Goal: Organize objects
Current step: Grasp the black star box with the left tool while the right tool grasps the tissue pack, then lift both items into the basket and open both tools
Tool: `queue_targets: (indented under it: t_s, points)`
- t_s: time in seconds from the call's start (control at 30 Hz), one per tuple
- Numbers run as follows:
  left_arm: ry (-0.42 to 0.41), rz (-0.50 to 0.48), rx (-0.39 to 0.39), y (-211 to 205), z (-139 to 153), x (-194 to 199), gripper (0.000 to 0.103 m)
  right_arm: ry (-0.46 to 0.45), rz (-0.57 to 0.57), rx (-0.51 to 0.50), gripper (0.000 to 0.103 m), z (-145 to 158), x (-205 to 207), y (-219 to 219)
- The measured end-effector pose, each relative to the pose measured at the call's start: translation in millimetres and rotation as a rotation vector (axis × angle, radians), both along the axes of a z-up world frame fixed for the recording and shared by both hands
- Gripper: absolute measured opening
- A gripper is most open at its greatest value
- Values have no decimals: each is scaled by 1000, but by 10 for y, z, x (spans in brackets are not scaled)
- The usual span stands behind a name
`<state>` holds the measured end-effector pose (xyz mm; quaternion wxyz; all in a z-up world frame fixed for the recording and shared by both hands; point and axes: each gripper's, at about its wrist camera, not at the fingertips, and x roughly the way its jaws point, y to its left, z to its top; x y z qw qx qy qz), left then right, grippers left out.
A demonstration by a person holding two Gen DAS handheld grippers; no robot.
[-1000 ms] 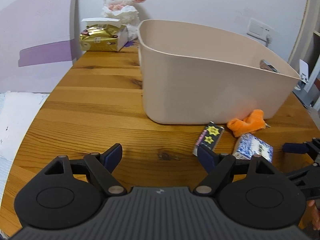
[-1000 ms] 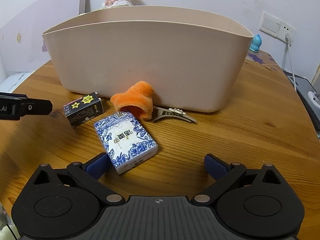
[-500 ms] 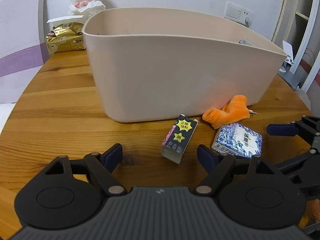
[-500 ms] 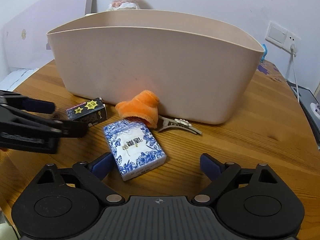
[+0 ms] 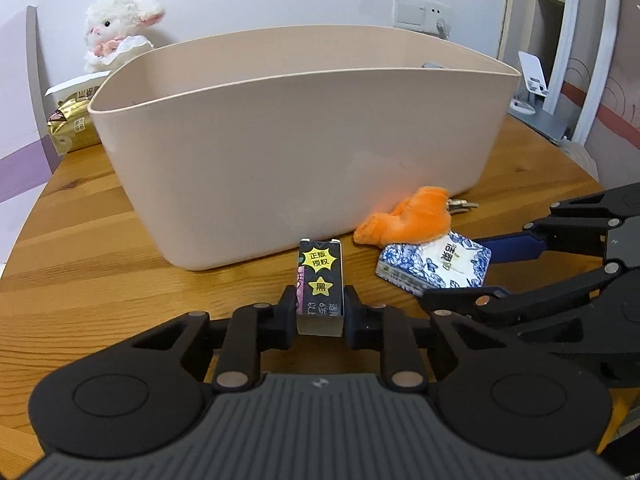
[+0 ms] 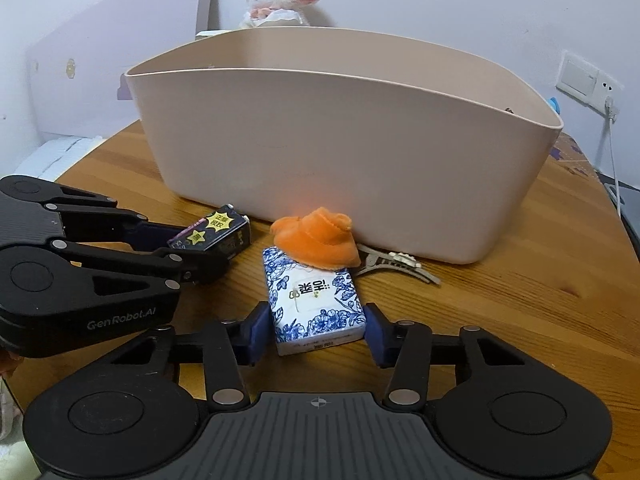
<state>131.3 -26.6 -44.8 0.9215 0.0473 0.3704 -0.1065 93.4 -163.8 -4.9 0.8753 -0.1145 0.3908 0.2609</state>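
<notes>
A small black box with yellow stars (image 5: 320,280) lies on the wooden table (image 5: 120,272) in front of the beige bin (image 5: 304,160). My left gripper (image 5: 320,314) is shut on its near end; the right wrist view shows the same gripper (image 6: 192,250) clamping the box (image 6: 216,228). A blue-and-white tissue pack (image 6: 316,304) lies flat between the pads of my right gripper (image 6: 318,334), which press its sides. An orange plush piece (image 6: 316,240) rests on the pack's far end, against the bin (image 6: 352,168).
A metal hair clip (image 6: 396,264) lies by the bin's base, right of the orange plush. Behind the bin stand a white plush lamb (image 5: 120,28) and a gold packet (image 5: 72,128). A wall socket with a cable (image 6: 610,104) is at the right.
Both grippers moved forward and went from wide open to shut: the left onto the black box, the right onto the tissue pack. The orange plush now overlaps the pack.
</notes>
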Motion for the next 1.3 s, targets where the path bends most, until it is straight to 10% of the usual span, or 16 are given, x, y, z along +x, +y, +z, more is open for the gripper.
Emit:
queue_targets:
  t_s: [1.3]
  points:
    - [-235,73,-36,502,1026,-542,25,-236,37,132,43,1050,-267,-70]
